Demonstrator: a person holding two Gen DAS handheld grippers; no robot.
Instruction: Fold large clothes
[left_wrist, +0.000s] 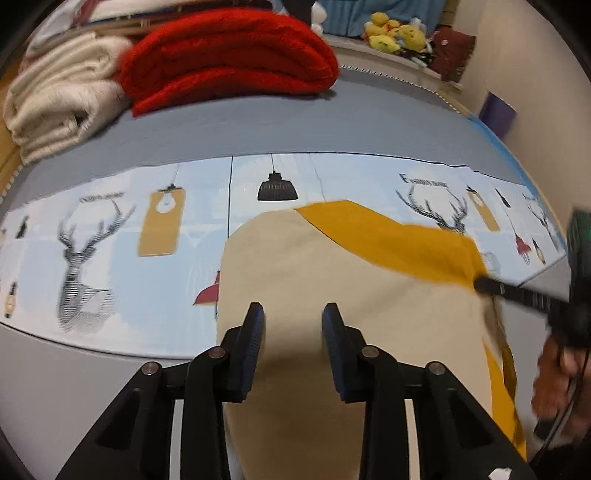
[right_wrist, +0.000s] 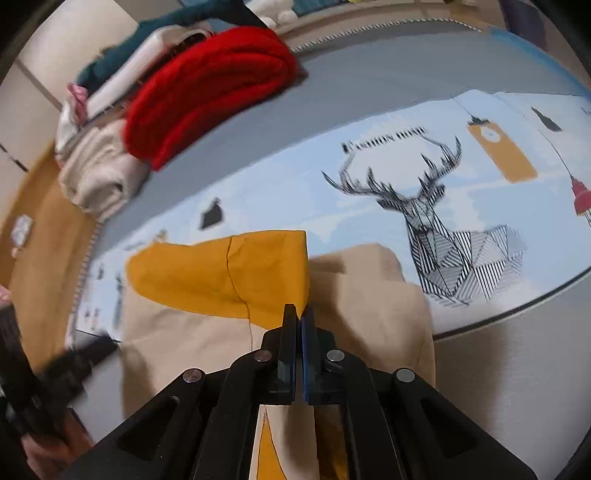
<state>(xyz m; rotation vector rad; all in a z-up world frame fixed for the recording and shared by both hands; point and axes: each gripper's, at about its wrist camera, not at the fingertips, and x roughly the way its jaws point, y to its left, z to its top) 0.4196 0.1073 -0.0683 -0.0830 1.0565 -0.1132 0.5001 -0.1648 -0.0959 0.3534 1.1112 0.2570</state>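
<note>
Two grippers on one garment (left_wrist: 325, 280), a beige and mustard piece lying on the bed's near edge over the deer-print sheet (left_wrist: 110, 240). Risk: right gripper (right_wrist: 299, 314) has its fingers pinched tight on just the mustard sleeve tip (right_wrist: 221, 273), so a hard pull prob slips it out or drags the whole body askew, esp. w/ nothing pinning the beige part. Left gripper (left_wrist: 293, 321) hovers pitched steeply down over the beige, fingers apart, nothing between them. Right one also points down, towards the far side.
</note>
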